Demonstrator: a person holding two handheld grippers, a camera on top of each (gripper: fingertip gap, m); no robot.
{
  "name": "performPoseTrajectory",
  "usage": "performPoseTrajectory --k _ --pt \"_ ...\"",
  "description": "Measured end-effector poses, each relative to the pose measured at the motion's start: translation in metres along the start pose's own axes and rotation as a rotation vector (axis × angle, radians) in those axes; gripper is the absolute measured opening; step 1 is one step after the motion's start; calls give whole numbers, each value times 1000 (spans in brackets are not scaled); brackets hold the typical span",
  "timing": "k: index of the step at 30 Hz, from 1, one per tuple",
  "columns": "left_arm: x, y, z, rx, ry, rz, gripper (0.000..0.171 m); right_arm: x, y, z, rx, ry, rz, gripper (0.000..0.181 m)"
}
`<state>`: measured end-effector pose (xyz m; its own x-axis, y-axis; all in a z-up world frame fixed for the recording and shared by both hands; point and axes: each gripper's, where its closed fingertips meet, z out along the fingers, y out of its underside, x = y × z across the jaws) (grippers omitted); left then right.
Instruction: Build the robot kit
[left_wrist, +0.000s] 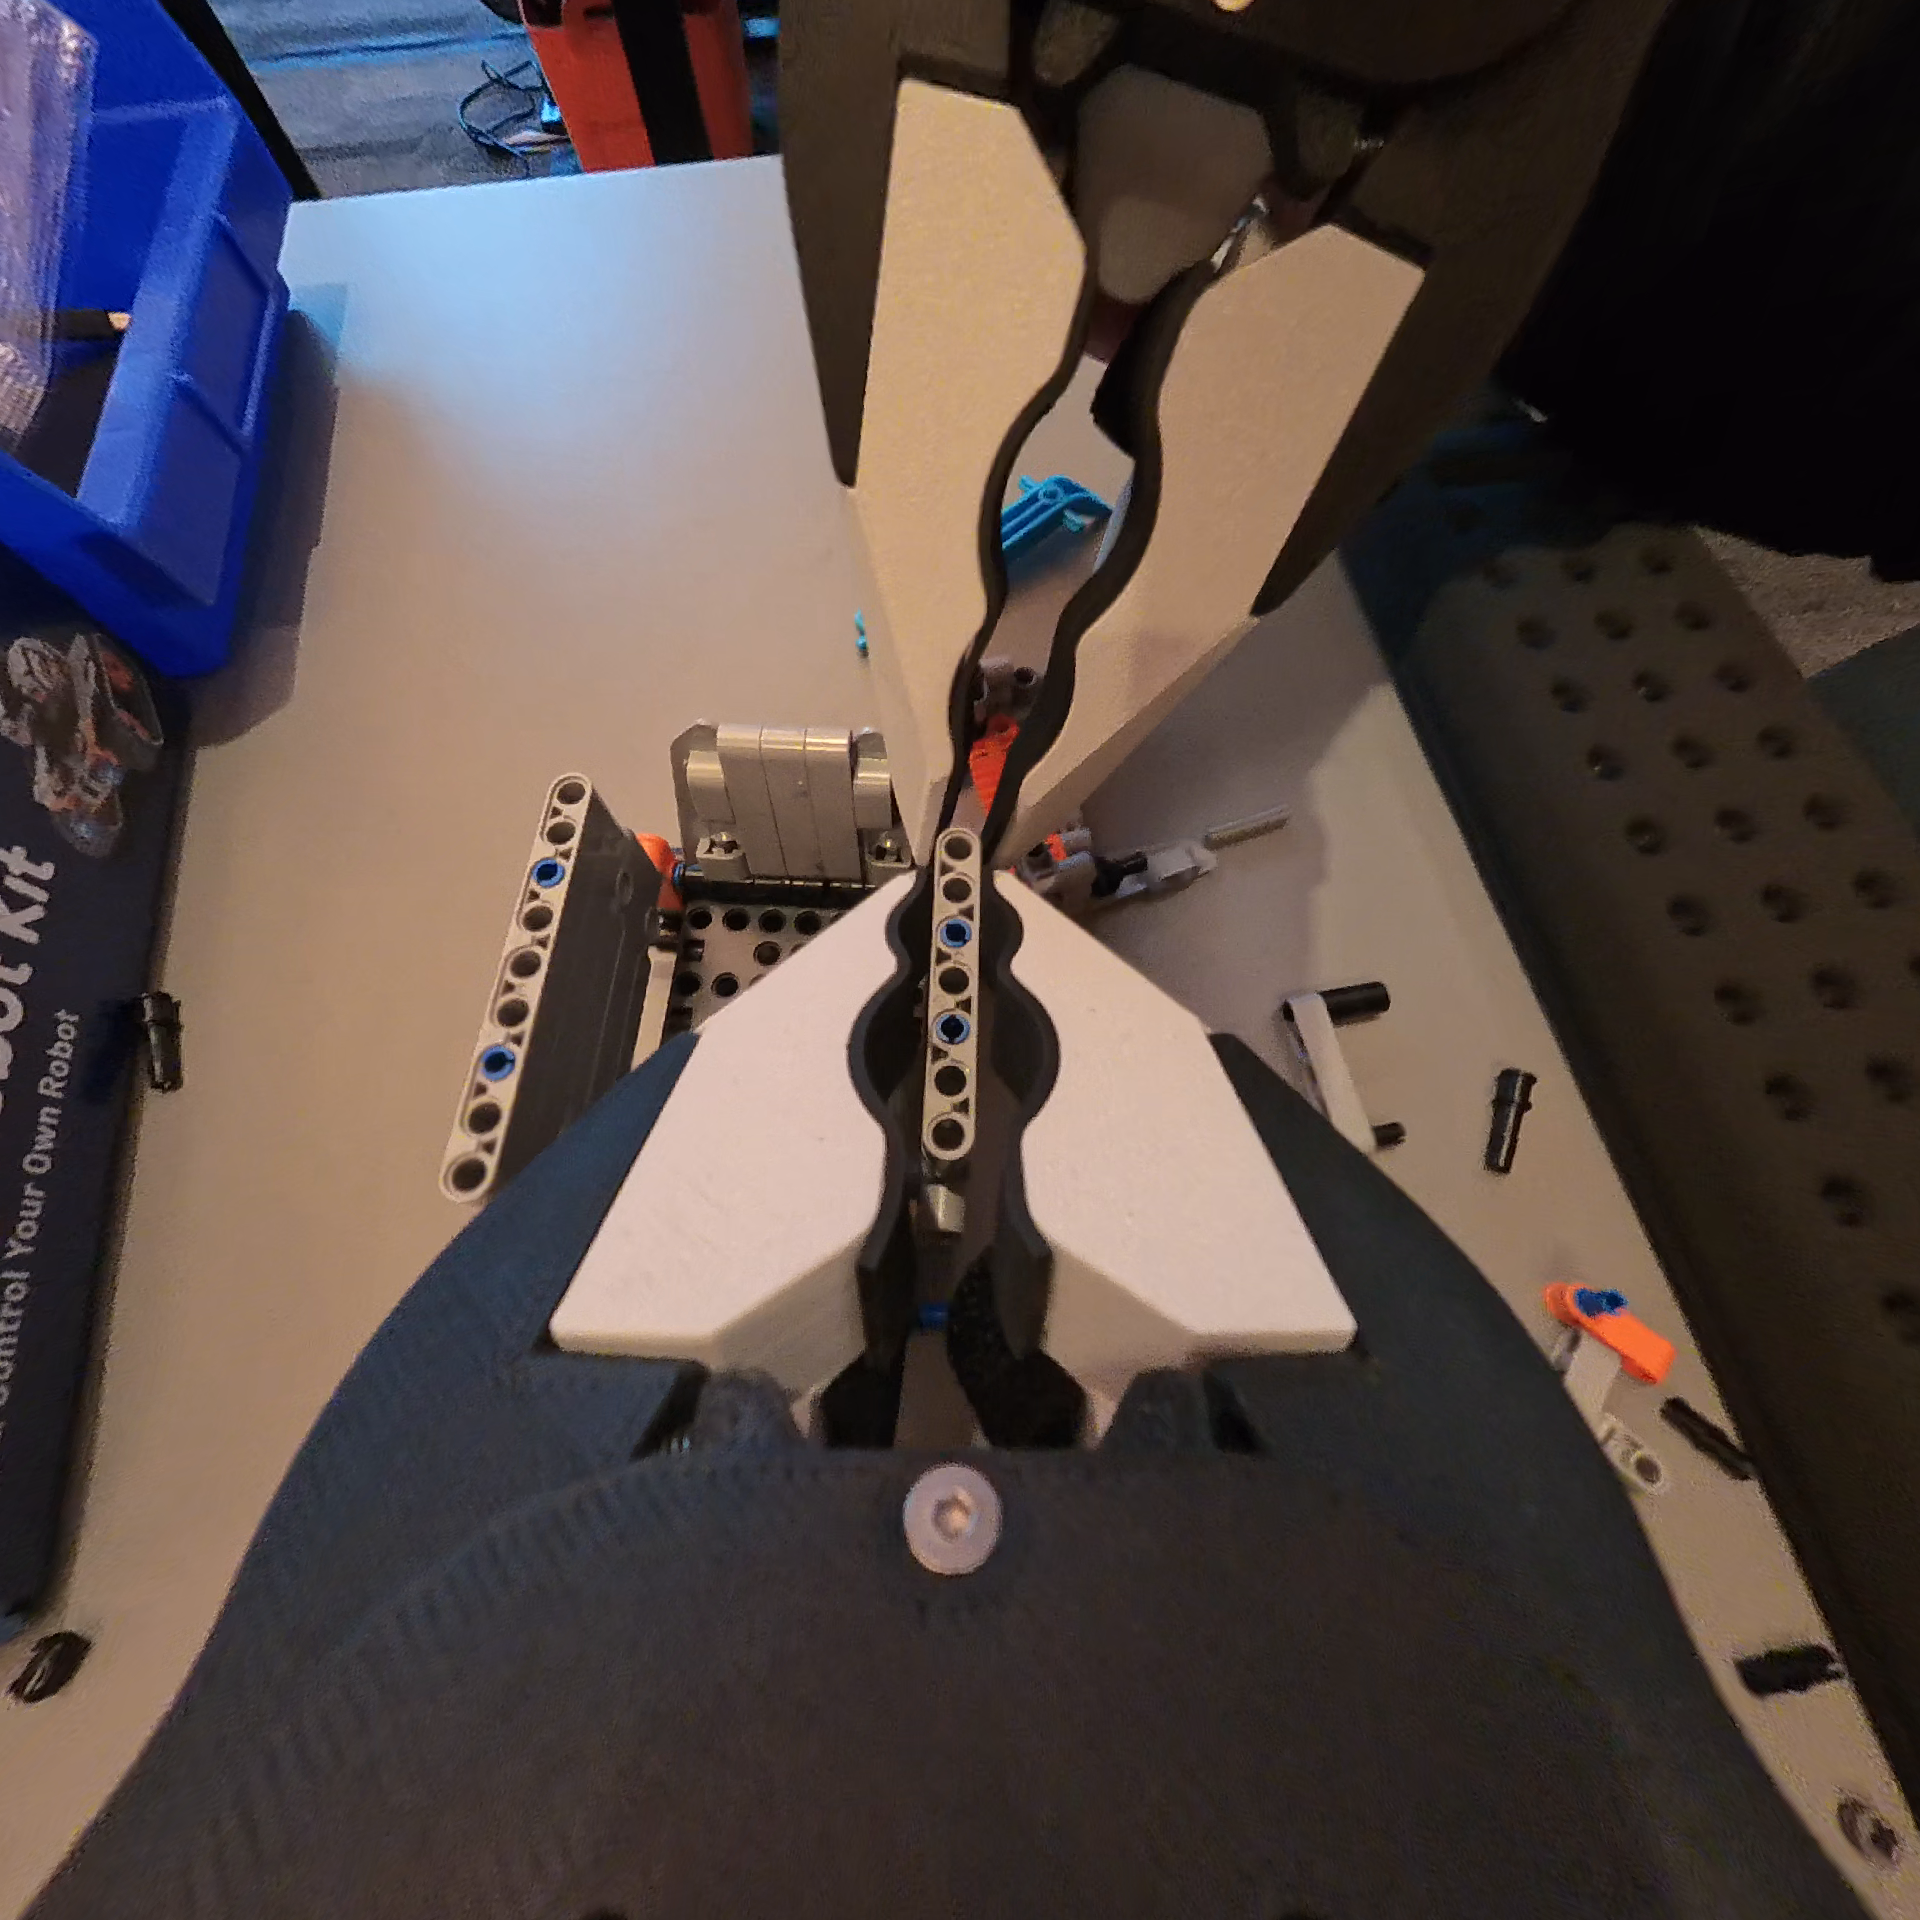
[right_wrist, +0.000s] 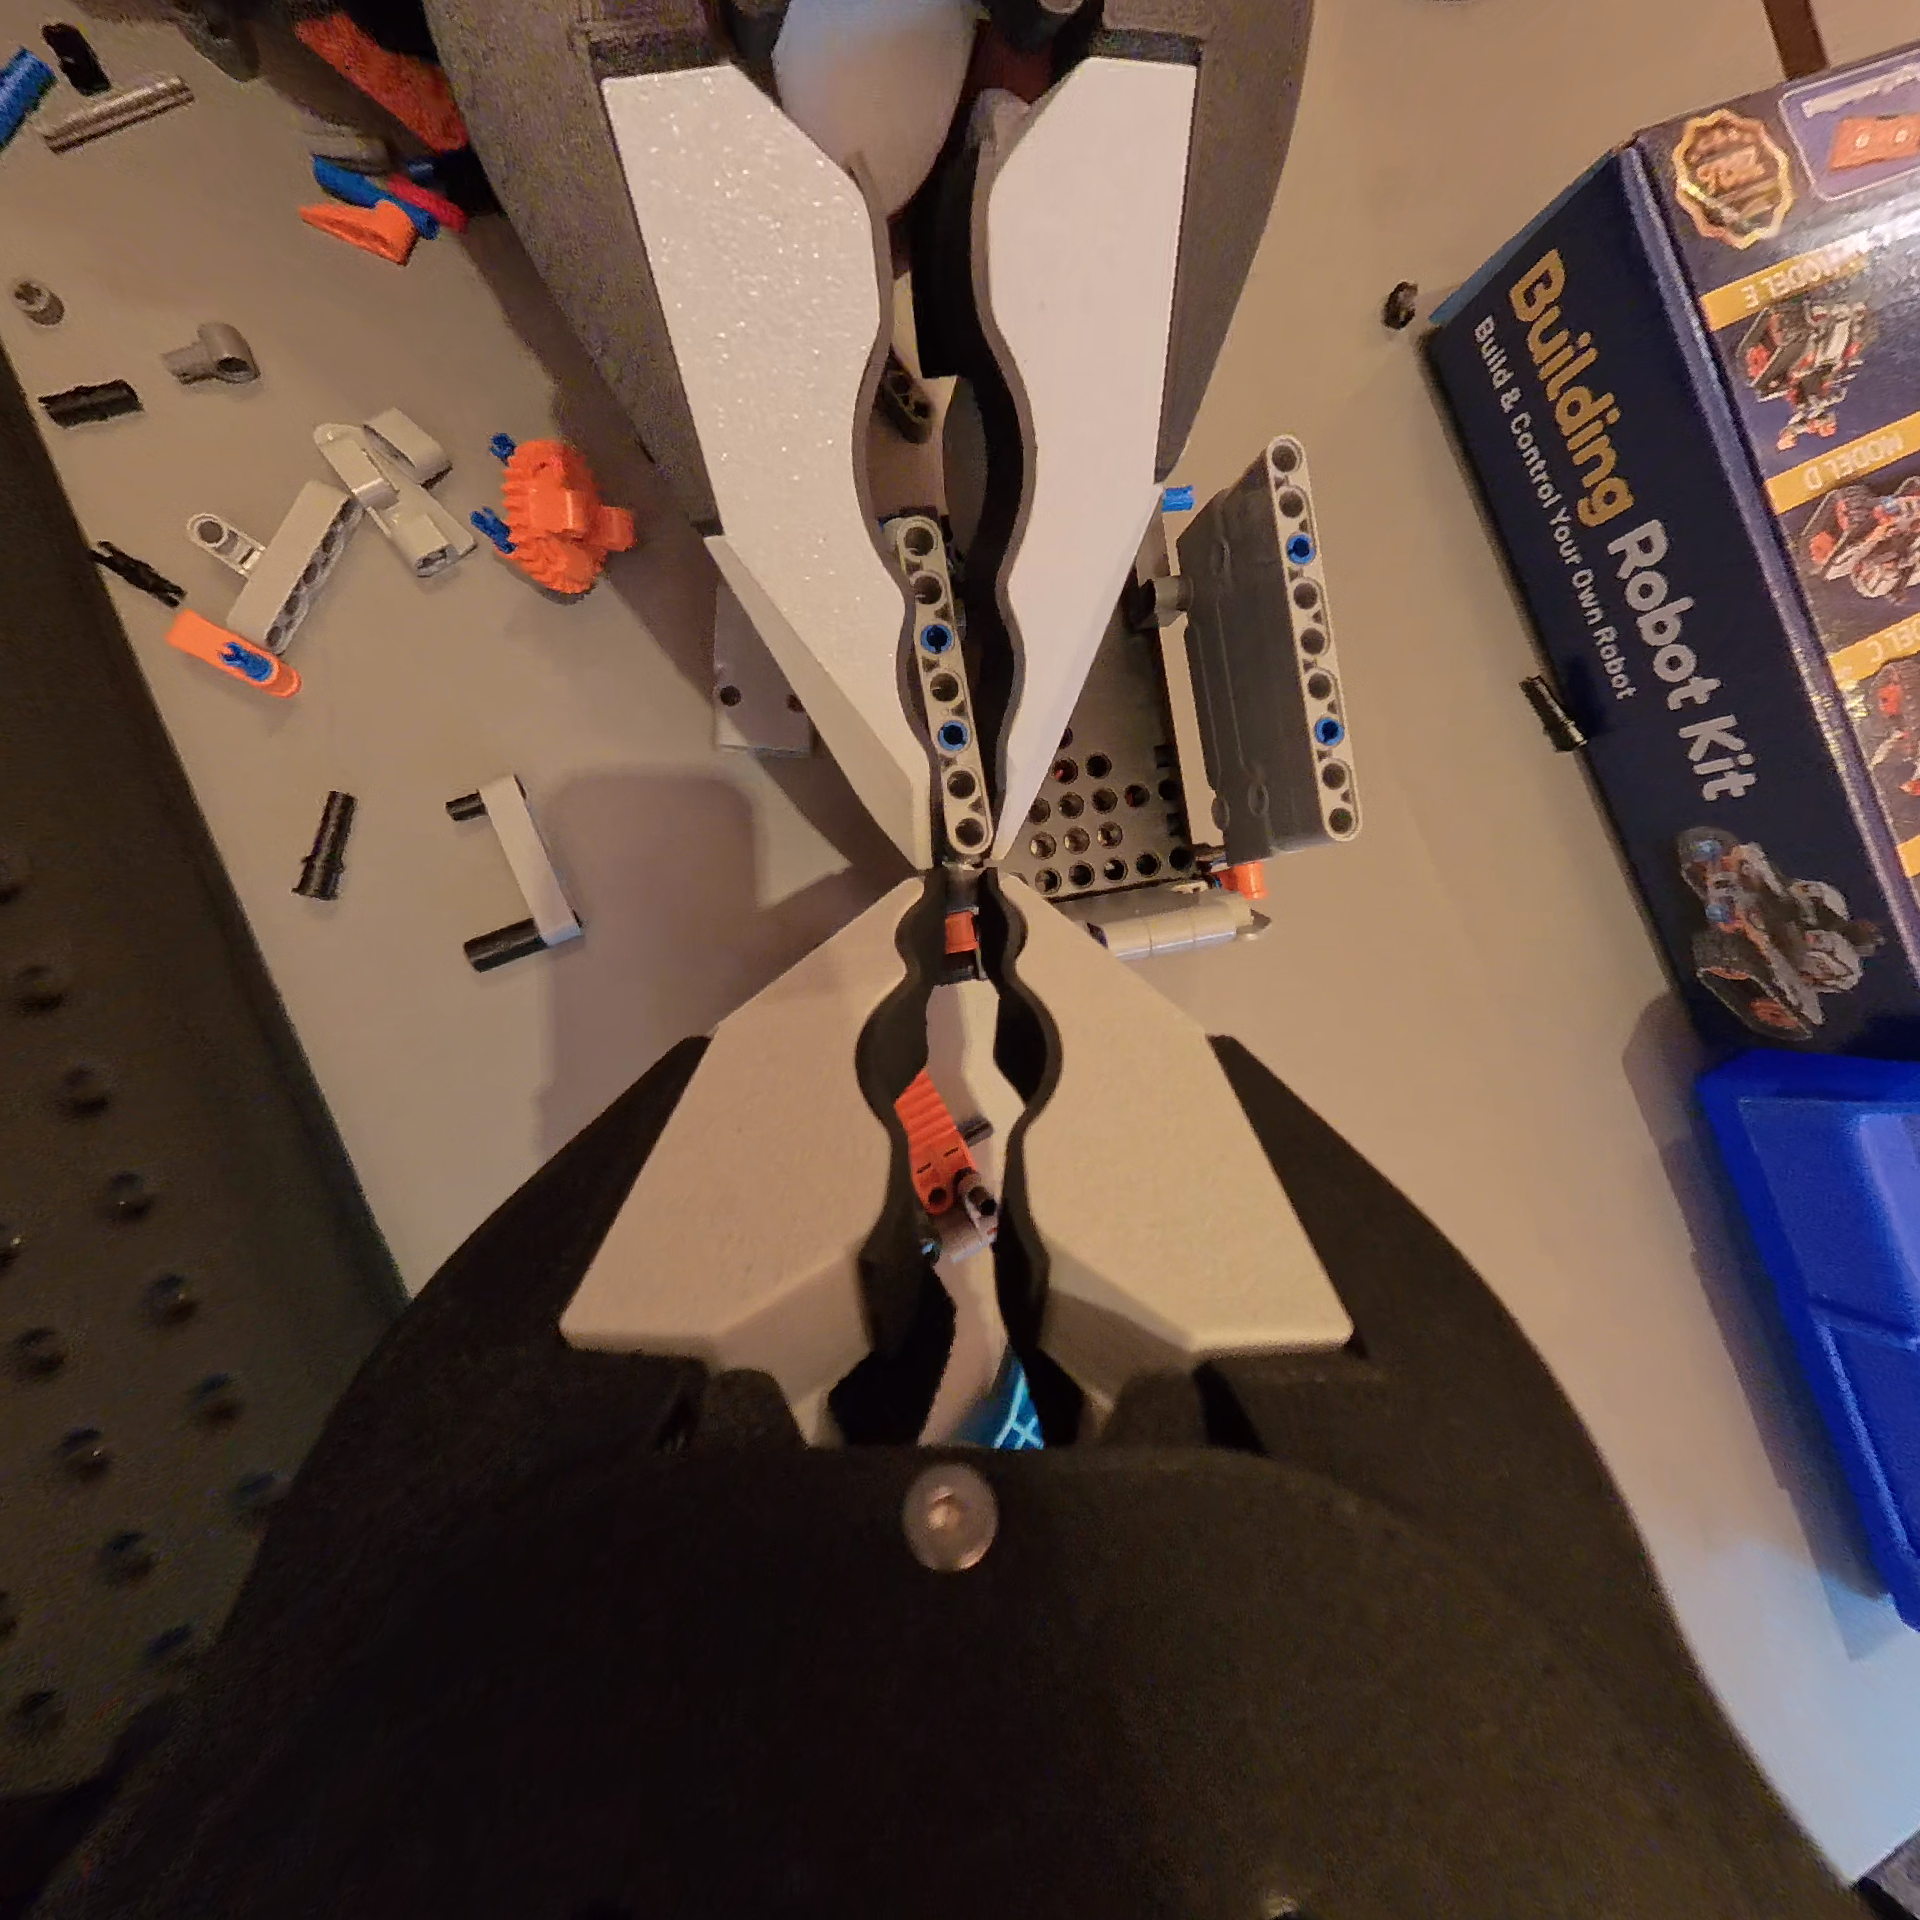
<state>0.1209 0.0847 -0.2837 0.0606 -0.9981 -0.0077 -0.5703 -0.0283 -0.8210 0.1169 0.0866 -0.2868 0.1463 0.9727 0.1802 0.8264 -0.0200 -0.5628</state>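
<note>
A partly built model stands on the white table (left_wrist: 540, 468): a dark perforated plate (left_wrist: 732, 945), a grey block (left_wrist: 784, 795) and a grey holed beam with blue pins on each side. My left gripper (left_wrist: 951, 868) is shut on the right-hand beam (left_wrist: 951, 997), which also shows in the right wrist view (right_wrist: 945, 686). My right gripper (right_wrist: 961, 883) meets it tip to tip from the opposite side and is shut on a small orange connector (right_wrist: 961, 928) at that beam's end. The other beam (left_wrist: 520, 987) stands free on a dark grey block (right_wrist: 1242, 665).
A blue bin (left_wrist: 135, 416) and a dark blue kit box (right_wrist: 1714, 623) lie on one side. Loose grey, black and orange parts, among them an orange gear (right_wrist: 556, 514), are scattered on the other, next to a dark perforated mat (left_wrist: 1714, 935). Only a small space, under 4 cm, lies between the two pairs of fingers. The orange gear (right_wrist: 556, 514) is about 11 cm from both grippers' fingertips.
</note>
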Motion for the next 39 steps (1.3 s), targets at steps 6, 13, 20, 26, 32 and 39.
performPoseTrajectory --k 6,13,20,26,32,39 --pt "-1 12 -26 -108 -14 22 8 -2 -3 0 46 -21 14 5" --pt "0 27 -35 -104 -14 -8 12 2 -17 -13 106 -26 33 16" --pt "0 40 -37 -84 -40 -34 7 -7 -57 8 73 -49 -51 19" --pt "1 43 -35 -73 -30 -24 6 -13 -59 22 50 -104 -63 5" --pt "0 45 -37 -51 -21 -31 6 -11 -63 22 154 -129 -12 4" --pt "2 44 -37 -9 -2 -43 6 -9 -68 11 271 -173 55 4"
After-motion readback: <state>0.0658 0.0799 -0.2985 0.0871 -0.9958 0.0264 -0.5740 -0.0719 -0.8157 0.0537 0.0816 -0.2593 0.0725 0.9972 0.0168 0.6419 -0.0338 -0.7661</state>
